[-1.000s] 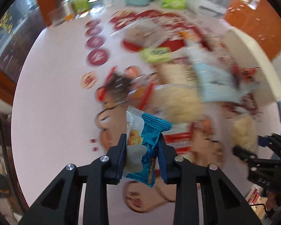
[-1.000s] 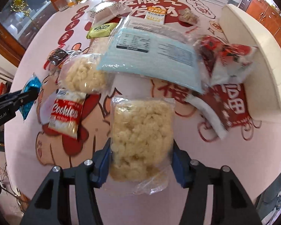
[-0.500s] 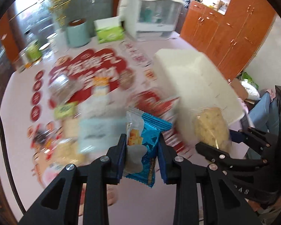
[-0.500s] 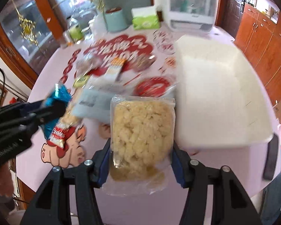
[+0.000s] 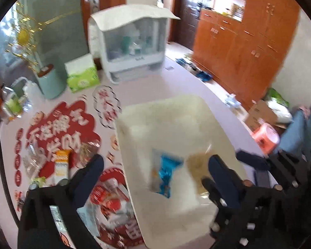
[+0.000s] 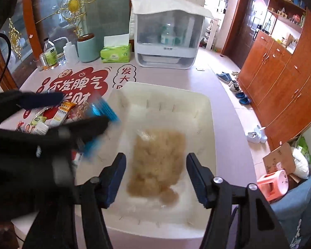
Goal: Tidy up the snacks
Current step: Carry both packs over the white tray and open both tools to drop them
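Where grippers gape: crinkly packets (image 6: 158, 161), smooth bin (image 6: 205, 112).

tissue box (image 6: 115, 53) | teal canister (image 6: 87, 48) | dish cabinet (image 6: 167, 43) | pink stool (image 6: 272, 181)

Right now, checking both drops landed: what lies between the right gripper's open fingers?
The clear bag of puffed snack, inside the white bin; the right wrist view shows it.

1. The bin (image 6: 205, 103) is open-topped at centre frame; its upper half is bare.
2. A clear bag (image 6: 158, 161) fills its lower middle, a blue packet (image 5: 165, 174) (blurred) beside it.
3. Loose snacks (image 6: 60, 114) crowd the table left of the bin.
4. Dispenser (image 6: 165, 35) and tissue box (image 6: 116, 54) block the far edge.
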